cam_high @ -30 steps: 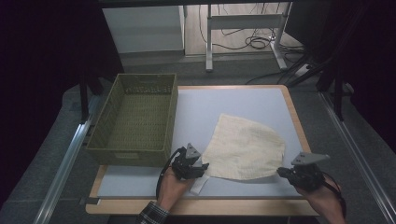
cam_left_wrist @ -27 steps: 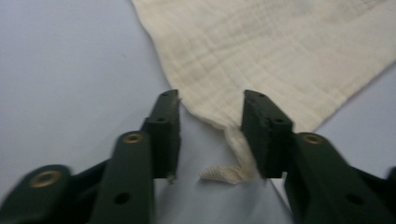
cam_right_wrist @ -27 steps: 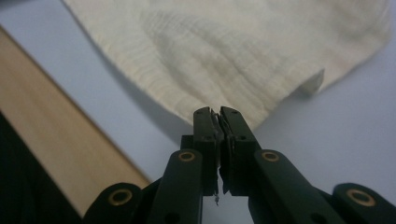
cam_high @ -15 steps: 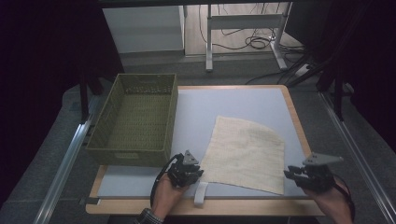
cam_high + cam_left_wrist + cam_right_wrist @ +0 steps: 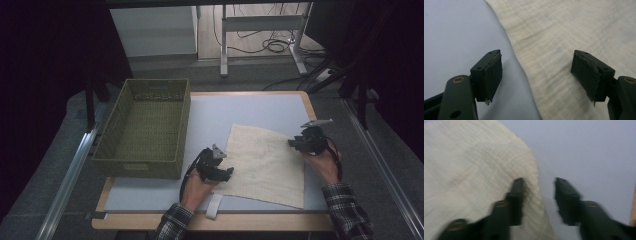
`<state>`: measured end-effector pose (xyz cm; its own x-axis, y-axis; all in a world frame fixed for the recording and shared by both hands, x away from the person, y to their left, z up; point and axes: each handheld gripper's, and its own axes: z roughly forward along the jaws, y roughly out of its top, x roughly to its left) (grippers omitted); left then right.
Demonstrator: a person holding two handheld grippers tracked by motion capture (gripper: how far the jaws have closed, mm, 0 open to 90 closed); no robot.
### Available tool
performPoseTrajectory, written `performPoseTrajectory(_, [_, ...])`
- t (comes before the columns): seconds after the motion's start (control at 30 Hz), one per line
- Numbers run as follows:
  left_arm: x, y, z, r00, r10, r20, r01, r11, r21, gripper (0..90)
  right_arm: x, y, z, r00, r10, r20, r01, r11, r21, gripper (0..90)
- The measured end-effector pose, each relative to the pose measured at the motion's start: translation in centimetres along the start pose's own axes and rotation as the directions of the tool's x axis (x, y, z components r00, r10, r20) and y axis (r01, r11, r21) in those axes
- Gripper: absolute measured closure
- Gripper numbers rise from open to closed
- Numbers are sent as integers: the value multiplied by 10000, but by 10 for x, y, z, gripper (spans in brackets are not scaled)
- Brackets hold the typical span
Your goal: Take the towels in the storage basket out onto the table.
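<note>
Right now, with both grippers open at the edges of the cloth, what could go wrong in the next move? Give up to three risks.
1. The left gripper straddles the cloth edge, so one jaw may close on the bare table surface and miss it.
2. The right gripper has its jaws either side of a raised edge of the cloth; a thin pinch there could slip out.
3. The basket stands close to the left hand, which might bump it.

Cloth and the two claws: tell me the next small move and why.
Probably shut the left claw on the cloth. Its jaws stand open astride the cloth's left edge, one over the mat, one over the fabric. The right claw sits open at the cloth's right edge, so it may close on that edge too.
</note>
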<state>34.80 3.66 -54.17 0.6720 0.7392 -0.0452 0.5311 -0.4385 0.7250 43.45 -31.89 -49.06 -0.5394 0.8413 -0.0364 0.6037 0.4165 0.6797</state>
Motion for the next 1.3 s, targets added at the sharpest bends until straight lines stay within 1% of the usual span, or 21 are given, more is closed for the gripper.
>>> performPoseTrajectory(0.03, [1,-1,0,10000,-31,15,31,10000,-41,253,-1,-1,5,10000,-2,34,2,9999,130,783])
performPoseTrajectory(0.1, [-1,0,0,9999,114,-89,-114,9999,-33,259,1,1,4,9993,-41,373,33,9998,213,856])
performPoseTrajectory(0.13, [-1,-1,0,10000,77,-53,-77,10000,-36,259,3,4,1,9991,-38,425,34,10000,90,865])
performPoseTrajectory(0.2, [0,0,0,10000,79,-51,-79,10000,-12,258,12,10,-10,9996,-136,242,142,9996,-253,865])
performPoseTrajectory(0.23, [0,0,0,10000,81,-56,-81,10000,-8,258,24,14,-18,9990,-417,-156,410,9984,-388,863])
performPoseTrajectory(0.37, [0,-1,0,9999,106,-68,-106,9999,-25,258,60,11,-18,9872,-1289,-938,1279,9916,-172,824])
performPoseTrajectory(0.47, [0,-1,0,10000,66,-45,-66,10000,-42,259,83,-4,-2,9733,-1440,-1786,1521,9878,327,740])
performPoseTrajectory(0.57, [0,-1,0,10000,67,-44,-67,10000,-42,258,95,-15,7,9661,-1638,-1996,1792,9819,616,635])
performPoseTrajectory(0.63, [0,-1,0,10000,61,-46,-61,10000,-48,258,93,-14,1,9661,-1513,-2094,1634,9857,417,610])
performPoseTrajectory(0.77, [0,-1,0,9999,80,-64,-80,10000,-35,258,78,-1,-20,9771,-1347,-1650,1343,9908,-130,598])
performPoseTrajectory(0.8, [-1,-1,0,9999,85,-72,-85,10000,-36,259,74,1,-24,9798,-1303,-1520,1284,9915,-221,598])
performPoseTrajectory(0.87, [0,-1,0,9999,107,-75,-107,9999,-37,259,59,8,-32,9897,-1106,-913,1074,9934,-397,596])
performPoseTrajectory(0.93, [0,-1,0,9999,103,-72,-104,9999,-38,259,48,10,-30,9945,-775,-707,753,9966,-332,592])
performPoseTrajectory(1.0, [-1,-1,0,10000,43,-69,-43,10000,-73,258,42,8,-24,9957,-584,-714,573,9982,-171,585])
performPoseTrajectory(1.03, [-1,-1,0,10000,41,-69,-42,10000,-75,258,39,5,-15,9965,-408,-735,407,9992,-27,577])
performPoseTrajectory(1.1, [-1,-1,0,10000,73,-68,-73,10000,-49,258,38,-1,-4,9950,-256,-969,279,9994,226,576])
performPoseTrajectory(1.17, [-1,-1,0,10000,66,-69,-66,10000,-51,258,39,-7,6,9951,-259,-951,307,9983,502,591])
performPoseTrajectory(1.2, [-1,-1,0,10000,64,-67,-65,10000,-51,258,39,-9,10,9954,-244,-923,307,9972,676,644])
performPoseTrajectory(1.23, [-1,-1,0,10000,66,-69,-67,10000,-50,259,40,-13,13,9942,-238,-1045,301,9978,593,740])
performPoseTrajectory(1.27, [-1,-1,0,10000,69,-70,-69,10000,-52,259,40,-14,12,9933,-202,-1134,250,9988,415,781])
performPoseTrajectory(1.3, [-1,-1,0,9999,73,-69,-73,10000,-50,259,42,-14,10,9953,-415,-878,452,9982,406,822])
